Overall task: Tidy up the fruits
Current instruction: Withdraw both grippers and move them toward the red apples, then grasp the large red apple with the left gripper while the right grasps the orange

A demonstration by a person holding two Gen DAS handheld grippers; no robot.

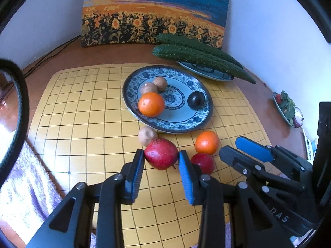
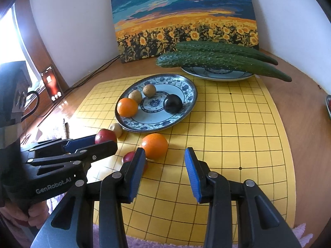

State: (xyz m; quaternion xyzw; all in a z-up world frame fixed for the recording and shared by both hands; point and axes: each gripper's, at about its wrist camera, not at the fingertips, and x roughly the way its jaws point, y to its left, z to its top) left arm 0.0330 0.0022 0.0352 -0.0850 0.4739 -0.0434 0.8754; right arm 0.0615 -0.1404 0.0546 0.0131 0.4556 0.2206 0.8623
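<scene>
My left gripper [image 1: 161, 158] is shut on a red apple [image 1: 161, 153] just above the yellow grid board [image 1: 82, 124]; it also shows in the right wrist view [image 2: 104, 139] with the apple [image 2: 105, 136]. A second red apple [image 1: 203, 162], an orange [image 1: 206, 142] and a small brown fruit [image 1: 147, 135] lie on the board in front of the blue-patterned plate [image 1: 186, 124]. The plate holds an orange [image 1: 151, 104], two brown fruits [image 1: 160, 83] and a dark plum [image 1: 196, 100]. My right gripper [image 2: 164, 155] is open and empty, beside the loose orange [image 2: 154, 146].
A second plate [image 2: 217, 73] at the back right carries two long cucumbers [image 2: 223, 62]. A sunflower painting [image 2: 186, 20] leans on the wall. A phone [image 2: 51, 83] and cables stand at the left; a dish of vegetables [image 1: 286, 107] sits at the far right.
</scene>
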